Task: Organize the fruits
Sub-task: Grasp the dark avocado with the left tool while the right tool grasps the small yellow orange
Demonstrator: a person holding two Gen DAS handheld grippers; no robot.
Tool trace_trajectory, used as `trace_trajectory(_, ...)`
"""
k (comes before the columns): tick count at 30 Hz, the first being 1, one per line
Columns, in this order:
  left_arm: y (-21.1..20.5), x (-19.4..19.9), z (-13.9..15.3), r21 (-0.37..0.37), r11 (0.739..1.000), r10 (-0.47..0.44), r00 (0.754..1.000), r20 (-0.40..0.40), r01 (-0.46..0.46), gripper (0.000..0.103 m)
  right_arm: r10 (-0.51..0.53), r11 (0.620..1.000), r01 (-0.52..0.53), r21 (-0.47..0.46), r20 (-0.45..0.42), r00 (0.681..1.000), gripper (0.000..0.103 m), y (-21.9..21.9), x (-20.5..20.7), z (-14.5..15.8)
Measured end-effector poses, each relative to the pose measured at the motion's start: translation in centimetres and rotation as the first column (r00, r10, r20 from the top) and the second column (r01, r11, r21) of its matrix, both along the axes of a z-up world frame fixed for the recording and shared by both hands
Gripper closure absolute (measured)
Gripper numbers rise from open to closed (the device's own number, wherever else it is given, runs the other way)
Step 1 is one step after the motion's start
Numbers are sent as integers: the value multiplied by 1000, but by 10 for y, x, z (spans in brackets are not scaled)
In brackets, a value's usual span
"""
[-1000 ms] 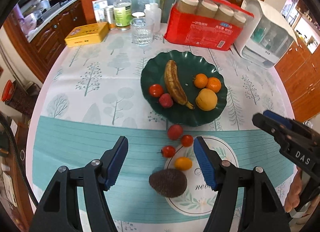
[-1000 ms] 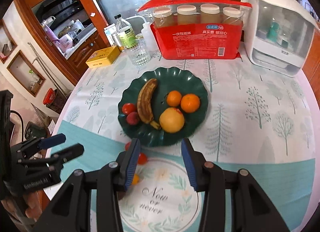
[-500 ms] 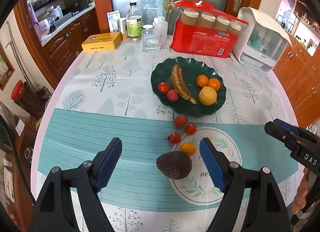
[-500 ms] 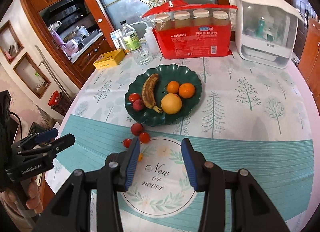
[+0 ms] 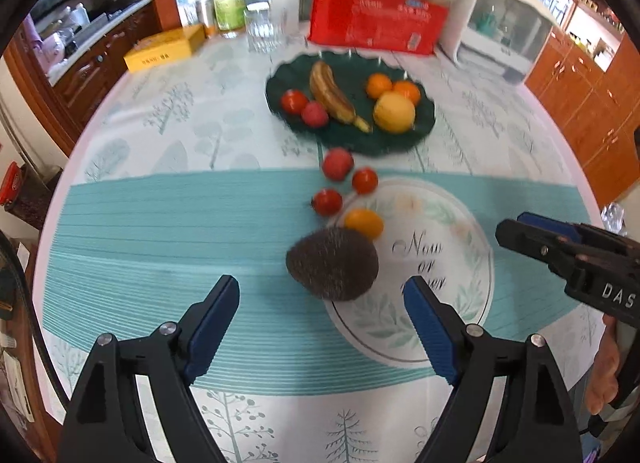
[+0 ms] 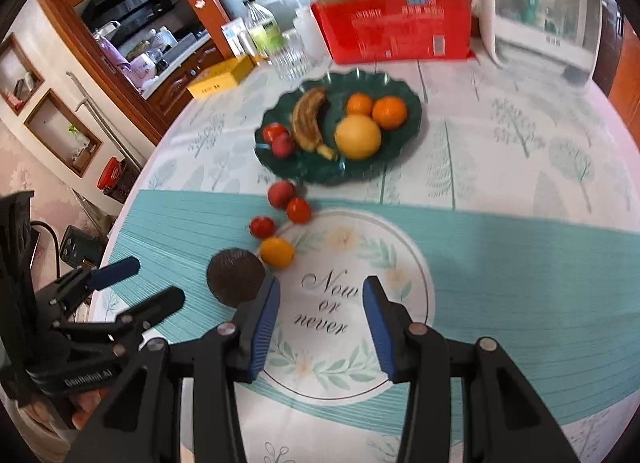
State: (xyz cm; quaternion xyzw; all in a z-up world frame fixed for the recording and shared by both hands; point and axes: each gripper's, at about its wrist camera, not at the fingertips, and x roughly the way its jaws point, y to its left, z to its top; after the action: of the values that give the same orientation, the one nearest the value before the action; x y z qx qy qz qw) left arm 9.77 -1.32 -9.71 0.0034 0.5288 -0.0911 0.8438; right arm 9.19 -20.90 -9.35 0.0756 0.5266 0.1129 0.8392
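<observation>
A dark green plate [image 5: 296, 75] holds a banana [image 5: 330, 93], two oranges, a yellow fruit [image 5: 394, 111] and two small red fruits. In front of it on the cloth lie a red fruit [image 5: 337, 164], two tomatoes [image 5: 365, 180], a small orange fruit [image 5: 363, 223] and a dark avocado [image 5: 333, 263]. My left gripper [image 5: 322, 287] hangs over the avocado's near side, jaws opening, touching nothing. My right gripper [image 6: 322, 291] is open and empty above the printed circle, with the avocado [image 6: 236, 277] just left of its left finger.
At the back stand a red pack of paper cups [image 5: 380, 23], a white appliance [image 5: 504, 35], a glass [image 5: 262, 29], a bottle [image 5: 229, 3] and a yellow box [image 5: 164, 48]. The round table's edge curves close on both sides, with wooden cabinets beyond.
The left jaws have spread wider. Both grippers have drawn back from the plate toward the table's near edge and come lower. The fruit has not moved.
</observation>
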Motion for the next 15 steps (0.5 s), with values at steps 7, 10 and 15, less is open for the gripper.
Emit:
trace_trajectory(7, -6, 5, -33, -6, 1000, -15, 998, -67, 15, 19, -20, 1000, 21, 9, -53, 998, 60, 2, 3, -25)
trace_trajectory(10, -10, 9, -40, -14, 1000, -17, 996, -83, 16, 19, -28, 1000, 28, 12, -64, 998, 60, 2, 5, -30)
trace_trajectory(15, -14, 19, -49, -34, 999, -12, 995, -99, 9, 19, -45, 999, 47, 23, -73, 996, 60, -3, 9, -34)
